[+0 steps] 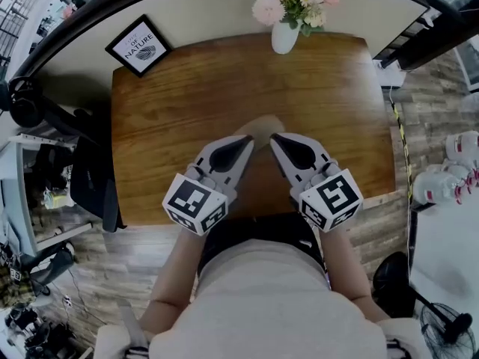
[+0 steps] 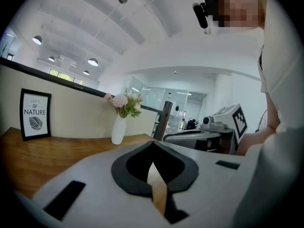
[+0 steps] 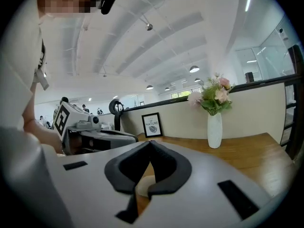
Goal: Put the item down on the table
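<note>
A flat tan item lies on the wooden table just past both gripper tips. My left gripper points at it from the near left with its jaws together. A tan sliver shows through the slit behind the tips of the left gripper; I cannot tell whether anything is pinched. My right gripper mirrors it from the near right, tips touching. Through the hollow behind the right gripper's tips, the pale item shows on the wood below.
A white vase of pink flowers stands at the table's far edge by the low wall. A framed print leans at the far left corner. A black chair sits off the left side, and white containers are on the floor at the right.
</note>
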Demonstrator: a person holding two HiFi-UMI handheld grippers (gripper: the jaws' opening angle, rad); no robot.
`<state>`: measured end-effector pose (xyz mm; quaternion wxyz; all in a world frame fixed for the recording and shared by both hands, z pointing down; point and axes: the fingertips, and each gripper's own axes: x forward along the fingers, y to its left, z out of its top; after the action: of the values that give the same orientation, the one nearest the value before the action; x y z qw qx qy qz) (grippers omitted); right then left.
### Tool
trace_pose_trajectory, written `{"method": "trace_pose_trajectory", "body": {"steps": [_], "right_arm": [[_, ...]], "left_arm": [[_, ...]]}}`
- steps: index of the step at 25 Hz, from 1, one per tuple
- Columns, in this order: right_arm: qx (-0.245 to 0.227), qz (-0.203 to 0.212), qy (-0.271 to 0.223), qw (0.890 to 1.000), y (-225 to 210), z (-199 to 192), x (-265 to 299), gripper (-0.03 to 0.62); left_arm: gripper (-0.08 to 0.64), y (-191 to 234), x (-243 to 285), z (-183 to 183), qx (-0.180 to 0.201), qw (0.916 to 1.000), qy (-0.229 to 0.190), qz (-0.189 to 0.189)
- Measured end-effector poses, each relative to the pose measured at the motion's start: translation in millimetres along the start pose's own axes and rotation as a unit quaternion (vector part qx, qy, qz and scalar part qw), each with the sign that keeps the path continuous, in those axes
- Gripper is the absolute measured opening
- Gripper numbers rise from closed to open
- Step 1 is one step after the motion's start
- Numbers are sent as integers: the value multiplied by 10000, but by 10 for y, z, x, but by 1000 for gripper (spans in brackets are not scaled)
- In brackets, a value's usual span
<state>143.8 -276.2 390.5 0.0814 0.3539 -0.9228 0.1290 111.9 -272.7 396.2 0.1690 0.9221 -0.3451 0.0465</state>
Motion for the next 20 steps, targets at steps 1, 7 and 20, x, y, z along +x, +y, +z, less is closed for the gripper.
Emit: {"method": "trace_pose_trajectory", "body": {"steps": [1,7,20], "right_arm": [[-25,13,10,10000,23,4,-2,9],[-105,30,122,9999,119,-15,-4,9],[-92,-97,207,9997,163,-86,24,9]], "left_arm": [[14,15,2,-33,-11,9999,103,92],[14,166,-41,-215,-277,9956,522,729],[14,217,-150,-313,-239,9930,730,896]]}}
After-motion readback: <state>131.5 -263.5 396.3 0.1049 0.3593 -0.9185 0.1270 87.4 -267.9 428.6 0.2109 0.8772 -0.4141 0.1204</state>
